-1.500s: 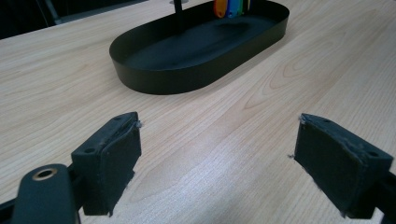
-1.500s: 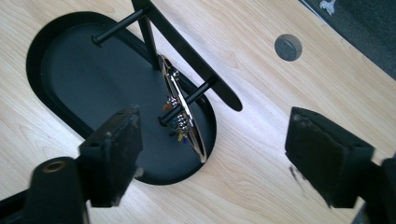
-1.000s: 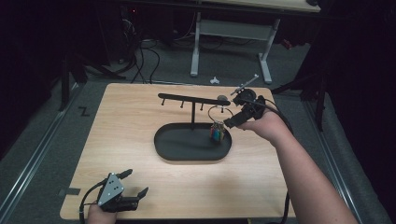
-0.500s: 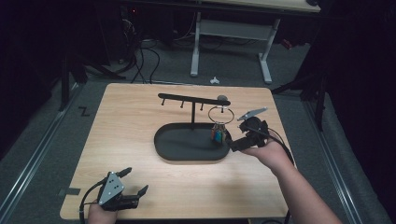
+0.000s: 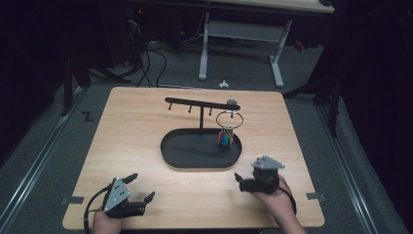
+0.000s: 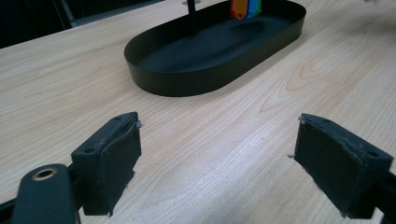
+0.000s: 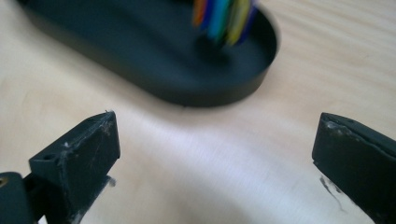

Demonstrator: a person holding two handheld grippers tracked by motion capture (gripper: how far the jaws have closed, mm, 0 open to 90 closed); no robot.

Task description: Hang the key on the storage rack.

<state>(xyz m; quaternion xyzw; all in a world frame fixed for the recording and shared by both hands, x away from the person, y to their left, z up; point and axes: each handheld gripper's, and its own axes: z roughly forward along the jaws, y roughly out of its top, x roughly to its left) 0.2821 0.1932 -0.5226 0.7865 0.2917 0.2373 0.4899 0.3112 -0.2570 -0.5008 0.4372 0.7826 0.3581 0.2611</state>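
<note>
Dark floor and a tangle of cables surround one light wooden table (image 5: 146,146), with the white legs of a second desk (image 5: 238,44) standing beyond its far edge. On the table sits a single black oval tray (image 5: 195,158), placed a little toward the far edge from the centre. One thin post rises from the tray and carries one slanted black bar (image 5: 195,103) with small pegs under it. From the bar's right end hangs one metal ring (image 5: 229,119), and below the ring dangles one bunch of coloured key tags (image 5: 224,138), orange, blue, green and yellow, reaching down over the right end of the tray; whether the tags touch the tray floor cannot be told. Apart from the post and the tags, the tray holds nothing that can be made out. Two grippers are in use, one in each hand, both near the table's near edge and well apart from the tray. The left gripper (image 5: 130,187) rests by the near left corner with its jaws spread wide, bare wood between them in the left gripper view. The right gripper (image 5: 241,179) sits toward the near right corner, pointing at the tray's right end; its jaws also stand wide apart with nothing between them, and the tags appear blurred ahead in the right gripper view.
</note>
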